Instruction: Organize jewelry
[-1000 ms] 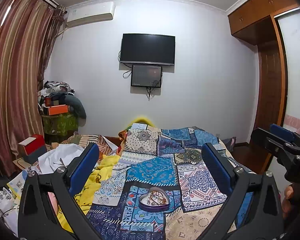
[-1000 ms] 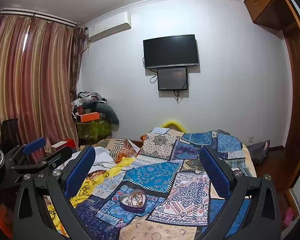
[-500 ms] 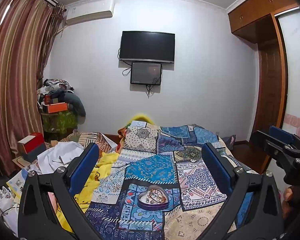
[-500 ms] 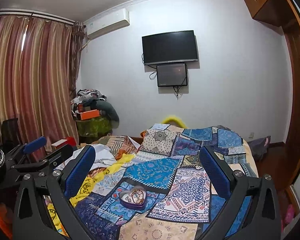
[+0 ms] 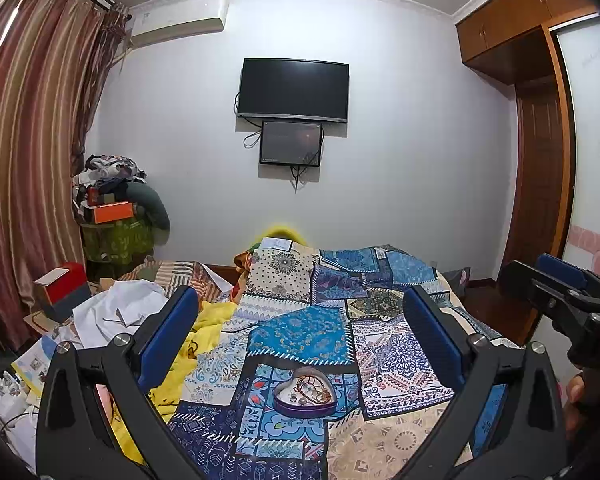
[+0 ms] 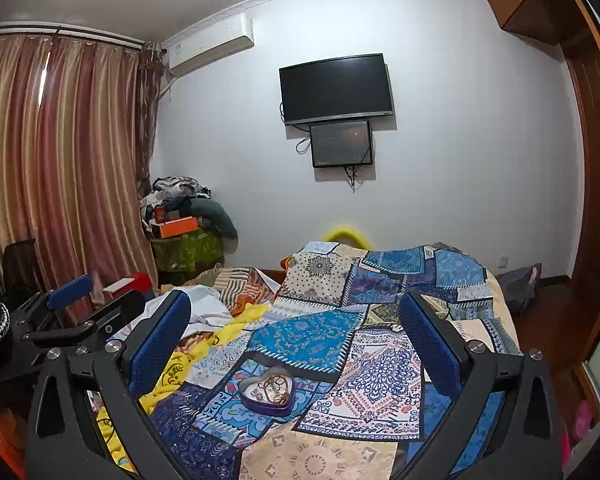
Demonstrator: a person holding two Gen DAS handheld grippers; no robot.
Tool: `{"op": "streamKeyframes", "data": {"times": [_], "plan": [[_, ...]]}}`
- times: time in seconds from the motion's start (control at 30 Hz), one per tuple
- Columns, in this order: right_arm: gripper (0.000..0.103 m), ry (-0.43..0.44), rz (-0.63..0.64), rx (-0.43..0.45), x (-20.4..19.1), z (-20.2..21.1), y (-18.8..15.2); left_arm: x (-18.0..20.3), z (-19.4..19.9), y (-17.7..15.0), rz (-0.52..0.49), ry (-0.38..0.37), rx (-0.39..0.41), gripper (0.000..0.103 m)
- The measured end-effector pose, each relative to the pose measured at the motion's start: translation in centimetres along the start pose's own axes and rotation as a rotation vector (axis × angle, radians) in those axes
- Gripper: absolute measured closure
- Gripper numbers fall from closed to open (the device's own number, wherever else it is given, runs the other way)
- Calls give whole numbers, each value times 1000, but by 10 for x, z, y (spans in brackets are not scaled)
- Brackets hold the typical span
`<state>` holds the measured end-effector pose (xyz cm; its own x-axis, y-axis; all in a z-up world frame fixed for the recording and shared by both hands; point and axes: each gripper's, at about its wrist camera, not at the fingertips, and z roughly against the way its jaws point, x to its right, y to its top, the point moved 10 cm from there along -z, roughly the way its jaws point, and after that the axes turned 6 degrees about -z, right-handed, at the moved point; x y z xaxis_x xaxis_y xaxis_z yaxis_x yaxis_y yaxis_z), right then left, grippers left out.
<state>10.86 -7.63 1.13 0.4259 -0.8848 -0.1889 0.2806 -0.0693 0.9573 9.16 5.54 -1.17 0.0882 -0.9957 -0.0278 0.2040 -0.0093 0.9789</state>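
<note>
A purple heart-shaped box [image 5: 305, 392] holding tangled jewelry sits on the patchwork bedspread [image 5: 300, 332]; it also shows in the right wrist view [image 6: 267, 390]. My left gripper [image 5: 300, 320] is open and empty, held above and behind the box. My right gripper [image 6: 296, 320] is open and empty too, at a similar height. The right gripper shows at the right edge of the left wrist view [image 5: 564, 292], and the left gripper shows at the left edge of the right wrist view [image 6: 72, 312].
White and yellow cloths [image 5: 120, 312] and papers lie on the bed's left side. A red box [image 5: 62, 284] and a clothes pile [image 5: 112, 200] stand by the curtain. A TV [image 5: 294, 90] hangs on the far wall. A wooden wardrobe [image 5: 540, 160] is at the right.
Both views have tilted slightly; the heart-shaped box sits a little lower and nearer the centre between the fingers. Both grippers stay open.
</note>
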Motion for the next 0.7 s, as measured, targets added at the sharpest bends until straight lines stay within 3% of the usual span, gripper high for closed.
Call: {"op": "streamKeyframes", "data": {"times": [0.7], "plan": [[0, -3, -3, -5, 2, -3, -1, 5, -2, -2, -3, -44, -5, 0]]}}
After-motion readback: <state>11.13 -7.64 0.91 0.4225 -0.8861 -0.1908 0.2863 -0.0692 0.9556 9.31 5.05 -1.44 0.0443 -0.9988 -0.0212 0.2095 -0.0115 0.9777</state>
